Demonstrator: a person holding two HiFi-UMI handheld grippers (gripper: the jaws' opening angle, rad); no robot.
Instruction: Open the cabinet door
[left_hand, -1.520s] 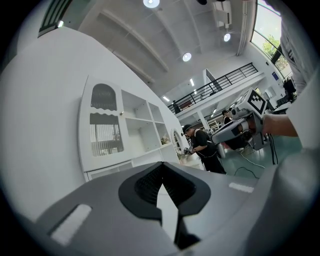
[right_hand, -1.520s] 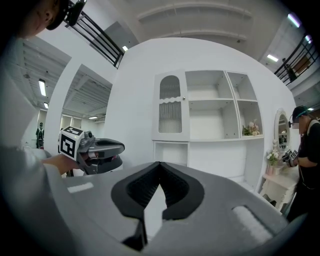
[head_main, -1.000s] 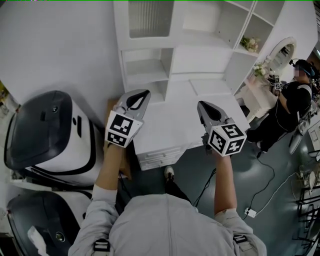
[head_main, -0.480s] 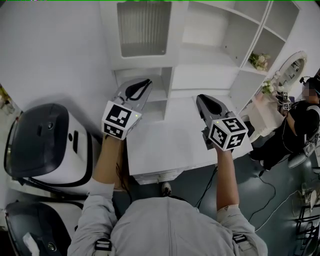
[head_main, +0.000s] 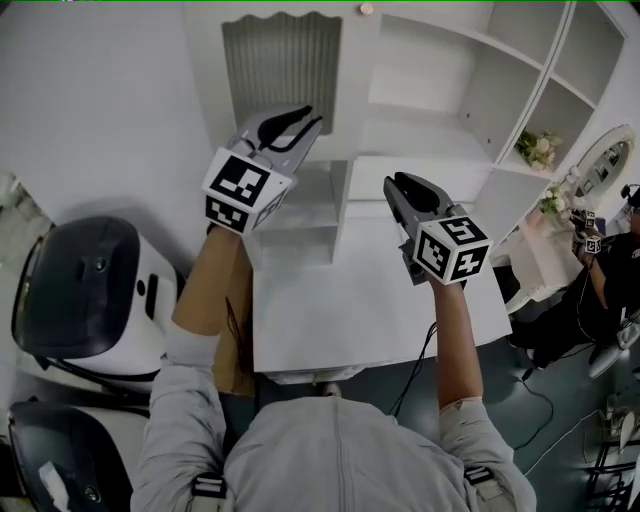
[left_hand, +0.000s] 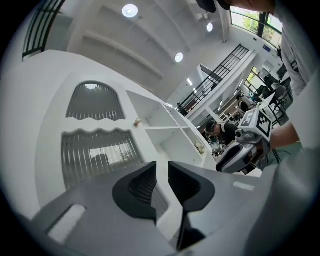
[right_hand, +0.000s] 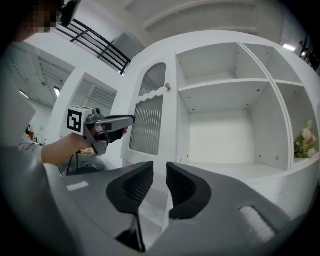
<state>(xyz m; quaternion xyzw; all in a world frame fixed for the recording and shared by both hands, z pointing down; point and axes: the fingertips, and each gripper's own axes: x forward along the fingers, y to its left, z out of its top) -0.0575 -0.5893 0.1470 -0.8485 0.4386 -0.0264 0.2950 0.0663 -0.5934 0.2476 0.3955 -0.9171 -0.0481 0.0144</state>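
The white cabinet has a ribbed-glass door (head_main: 280, 60) at its upper left, shut, with a small round knob (head_main: 366, 9) by its right edge. My left gripper (head_main: 305, 125) is raised in front of the lower part of that door, apart from it. Its jaws are opening, with nothing between them. In the left gripper view the door (left_hand: 97, 155) and the knob (left_hand: 137, 121) lie beyond the left gripper (left_hand: 162, 167). My right gripper (head_main: 395, 185) hangs lower, over the desk, jaws also opening and empty. The right gripper view shows the door (right_hand: 147, 125) and knob (right_hand: 168, 86) ahead of the right gripper (right_hand: 160, 167).
Open shelves (head_main: 450, 90) fill the cabinet's right side, with flowers (head_main: 540, 148) on one. The white desk top (head_main: 340, 310) lies below. Black-and-white machines (head_main: 90, 290) stand at the left. A person (head_main: 600, 270) stands at the far right by an oval mirror (head_main: 605, 160).
Both grippers have risen and moved toward the cabinet, the left one up in front of the glass door. Both pairs of jaws have parted from shut.
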